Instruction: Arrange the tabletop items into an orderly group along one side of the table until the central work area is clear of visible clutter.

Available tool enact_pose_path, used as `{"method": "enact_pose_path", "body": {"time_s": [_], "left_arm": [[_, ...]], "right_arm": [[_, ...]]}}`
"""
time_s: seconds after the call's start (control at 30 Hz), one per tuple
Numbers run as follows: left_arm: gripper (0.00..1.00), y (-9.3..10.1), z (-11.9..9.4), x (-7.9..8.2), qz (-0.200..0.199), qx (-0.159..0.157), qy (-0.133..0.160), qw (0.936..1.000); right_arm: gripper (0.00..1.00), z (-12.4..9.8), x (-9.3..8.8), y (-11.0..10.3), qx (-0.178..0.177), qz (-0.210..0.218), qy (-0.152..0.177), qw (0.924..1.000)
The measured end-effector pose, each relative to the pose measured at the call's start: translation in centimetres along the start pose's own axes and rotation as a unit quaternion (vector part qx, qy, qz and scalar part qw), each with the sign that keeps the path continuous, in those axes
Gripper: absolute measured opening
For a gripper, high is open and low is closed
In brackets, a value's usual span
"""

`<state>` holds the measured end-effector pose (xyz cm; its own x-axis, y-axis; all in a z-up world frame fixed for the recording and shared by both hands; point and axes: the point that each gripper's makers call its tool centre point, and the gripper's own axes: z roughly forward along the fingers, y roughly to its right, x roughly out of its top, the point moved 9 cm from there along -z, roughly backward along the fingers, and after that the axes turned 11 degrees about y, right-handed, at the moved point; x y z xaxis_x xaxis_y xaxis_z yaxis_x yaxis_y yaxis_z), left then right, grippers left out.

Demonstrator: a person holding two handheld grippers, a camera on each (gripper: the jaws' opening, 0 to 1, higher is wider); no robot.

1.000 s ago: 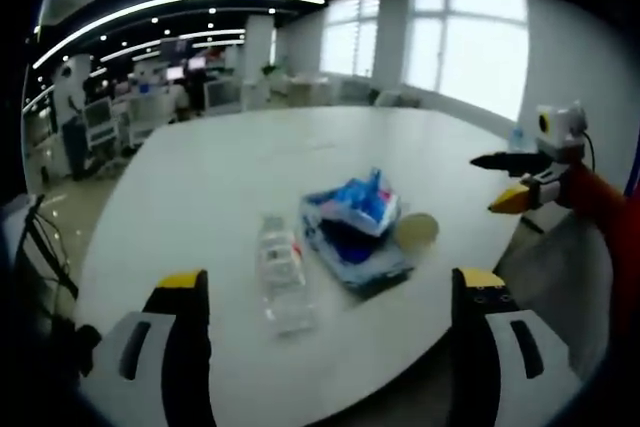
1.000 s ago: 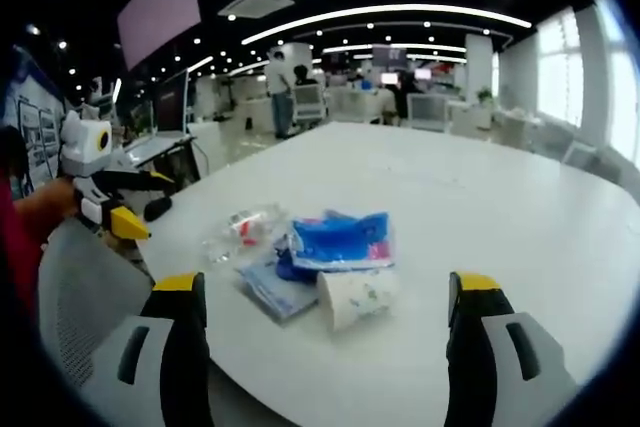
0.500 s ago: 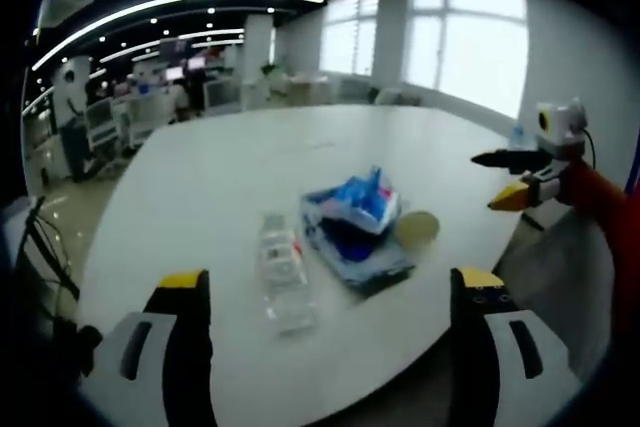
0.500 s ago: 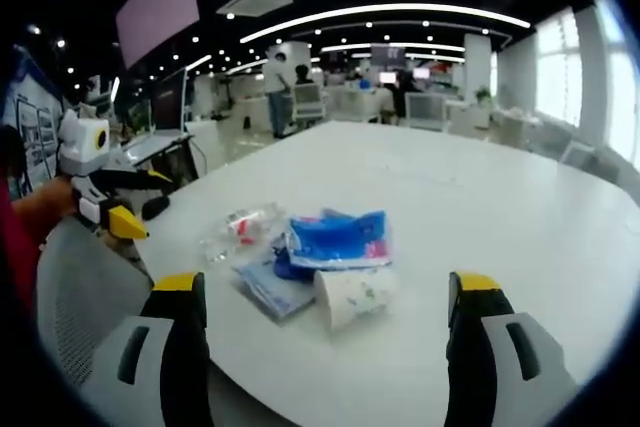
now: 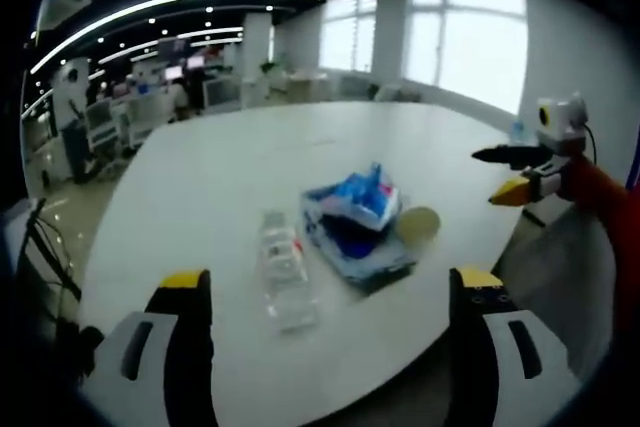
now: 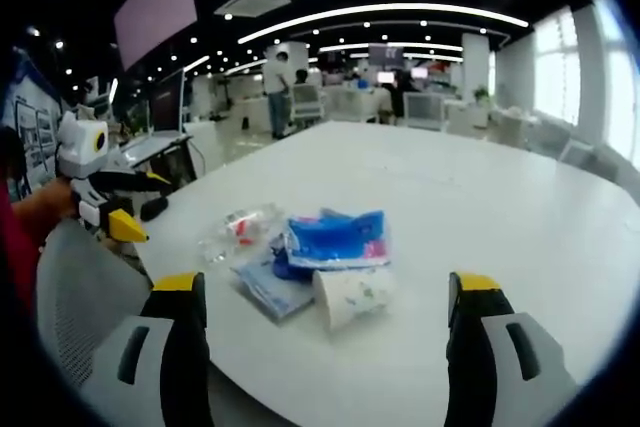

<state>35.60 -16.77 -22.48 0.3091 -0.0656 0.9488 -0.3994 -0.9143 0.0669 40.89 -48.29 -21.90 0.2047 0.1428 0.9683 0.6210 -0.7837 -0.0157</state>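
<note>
Nothing has shifted over the last second: both hand-held grippers, left (image 5: 325, 347) and right (image 6: 325, 347), stay spread and empty, while bottle (image 5: 282, 282), blue packet (image 5: 358, 209) and cup (image 6: 352, 297) remain clustered near the table (image 5: 230, 177) edge.

Dim, soft, window glare, fisheye warping

Crumpled blue plastic packet (image 6: 338, 239): printing too blurred to read. Clear plastic bottle (image 5: 282, 272): label illegible.
</note>
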Motion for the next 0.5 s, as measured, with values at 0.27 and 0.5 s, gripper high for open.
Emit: {"method": "enact_pose_path", "body": {"time_s": [0.27,0.5], "left_arm": [[0.95,0.0,0.04,-0.04,0.007,0.002,-0.004,1.0],[0.95,0.07,0.13,-0.11,0.007,0.0,-0.008,0.9999]], "right_arm": [[0.99,0.05,-0.06,0.07,0.001,0.002,-0.001,1.0],[0.99,-0.03,-0.2,0.35,-0.004,0.008,-0.004,1.0]]}}
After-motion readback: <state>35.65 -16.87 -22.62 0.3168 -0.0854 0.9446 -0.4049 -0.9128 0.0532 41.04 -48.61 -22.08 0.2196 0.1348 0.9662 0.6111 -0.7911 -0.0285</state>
